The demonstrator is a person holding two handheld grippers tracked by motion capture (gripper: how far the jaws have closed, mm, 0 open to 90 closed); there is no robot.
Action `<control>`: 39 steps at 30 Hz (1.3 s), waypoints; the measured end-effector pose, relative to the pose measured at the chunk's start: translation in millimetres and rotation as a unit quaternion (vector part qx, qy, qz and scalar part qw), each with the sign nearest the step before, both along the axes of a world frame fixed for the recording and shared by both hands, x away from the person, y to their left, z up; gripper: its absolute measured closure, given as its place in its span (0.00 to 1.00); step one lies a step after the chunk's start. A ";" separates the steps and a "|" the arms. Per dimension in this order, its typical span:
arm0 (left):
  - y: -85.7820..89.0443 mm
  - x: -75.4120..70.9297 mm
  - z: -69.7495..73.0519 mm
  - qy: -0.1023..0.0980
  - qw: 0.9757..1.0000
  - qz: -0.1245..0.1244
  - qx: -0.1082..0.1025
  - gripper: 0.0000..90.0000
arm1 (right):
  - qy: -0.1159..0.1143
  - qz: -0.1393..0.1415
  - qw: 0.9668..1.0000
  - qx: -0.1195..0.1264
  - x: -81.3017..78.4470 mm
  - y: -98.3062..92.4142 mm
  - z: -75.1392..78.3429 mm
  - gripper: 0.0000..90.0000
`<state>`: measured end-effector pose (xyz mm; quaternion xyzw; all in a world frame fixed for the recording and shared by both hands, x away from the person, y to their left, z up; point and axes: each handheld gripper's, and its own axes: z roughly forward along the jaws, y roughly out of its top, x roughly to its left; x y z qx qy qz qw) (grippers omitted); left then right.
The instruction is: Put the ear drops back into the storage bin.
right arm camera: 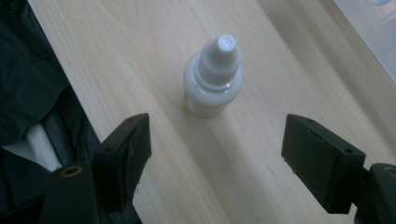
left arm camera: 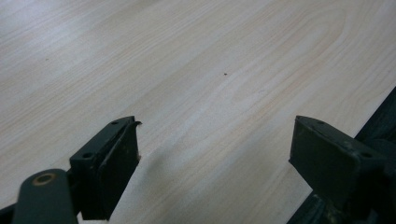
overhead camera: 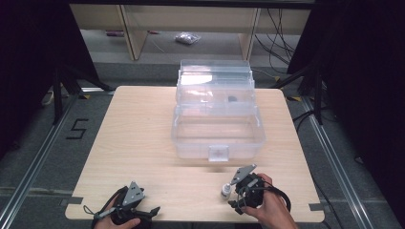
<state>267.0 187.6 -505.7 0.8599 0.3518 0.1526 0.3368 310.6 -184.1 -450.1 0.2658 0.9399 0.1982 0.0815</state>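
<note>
Right tool (right arm camera: 217,154): jaws wide apart, nothing held.
Dropper bottle (right arm camera: 213,84): upright on the tabletop (right arm camera: 261,186), just ahead of the jaws (clear box (overhead camera: 217,126) beyond).
Left tool (left arm camera: 215,158): jaws apart, idle.
Advice: advance level, centre the bottle, close below its cap.

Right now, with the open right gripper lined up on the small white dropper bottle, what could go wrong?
1. The small white plastic dropper bottle stands upright and free ahead of the right gripper; a jaw brushing it might tip it over.
2. It stands near the front edge of the light wooden table, so a knock could send it off.
3. The clear plastic storage box sits close beyond; a hasty lift might strike its front wall.
</note>
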 end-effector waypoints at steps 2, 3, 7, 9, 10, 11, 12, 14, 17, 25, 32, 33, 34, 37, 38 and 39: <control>2.1 1.0 1.4 0.001 1.000 -0.010 0.017 0.17 | -0.006 0.012 1.000 -0.003 2.0 1.5 -0.5 0.28; 0.8 0.7 0.3 -0.001 1.000 -0.002 0.008 0.17 | -0.001 0.013 1.000 -0.009 2.6 5.4 0.4 0.28; 2.0 1.0 1.3 0.001 1.000 -0.009 0.016 0.17 | -0.001 0.015 1.000 -0.019 5.2 10.9 1.0 0.29; 2.0 0.6 1.5 0.002 1.000 -0.010 0.015 0.17 | -0.003 0.027 0.999 -0.024 7.8 13.2 1.6 0.31; 1.9 0.5 1.3 0.002 1.000 -0.009 0.015 0.17 | 0.001 0.024 0.999 -0.024 8.4 14.9 1.0 0.32; 2.0 0.7 1.3 0.001 1.000 -0.010 0.015 0.17 | 0.003 0.020 0.999 -0.027 8.2 16.5 1.4 0.32; 2.0 0.9 1.3 0.001 1.000 -0.009 0.016 0.17 | 0.004 0.022 0.999 -0.028 8.9 18.3 1.0 0.33; 2.0 0.6 1.4 0.002 1.000 -0.009 0.015 0.17 | 0.005 0.032 0.999 -0.031 10.9 21.3 0.6 0.35; 2.0 1.0 1.2 0.000 1.000 -0.009 0.016 0.17 | 0.006 0.036 0.999 -0.034 11.9 24.5 0.9 0.38; 1.9 0.5 1.4 0.001 1.000 -0.010 0.015 0.17 | 0.009 0.054 0.997 -0.052 19.8 34.0 -0.1 0.46; 0.8 -0.1 0.8 0.001 1.000 -0.005 0.005 0.17 | 0.020 0.071 0.995 -0.071 24.4 41.1 -1.9 0.54; 0.8 -0.1 0.8 0.001 1.000 -0.005 0.005 0.17 | 0.020 0.071 0.995 -0.071 24.4 41.1 -1.9 0.54; 0.8 -0.1 0.8 0.001 1.000 -0.005 0.006 0.17 | 0.028 0.065 0.995 -0.073 23.8 41.9 -2.0 0.57; 0.8 -0.1 0.9 0.001 1.000 -0.005 0.006 0.17 | 0.034 0.073 0.993 -0.085 24.3 44.5 -3.8 0.62; 0.7 -0.3 0.8 0.001 1.000 -0.005 0.005 0.17 | 0.030 0.072 0.993 -0.092 24.8 45.2 -4.2 0.66; 0.7 -0.3 0.8 0.001 1.000 -0.004 0.005 0.17 | 0.030 0.074 0.992 -0.092 25.3 45.4 -4.1 0.66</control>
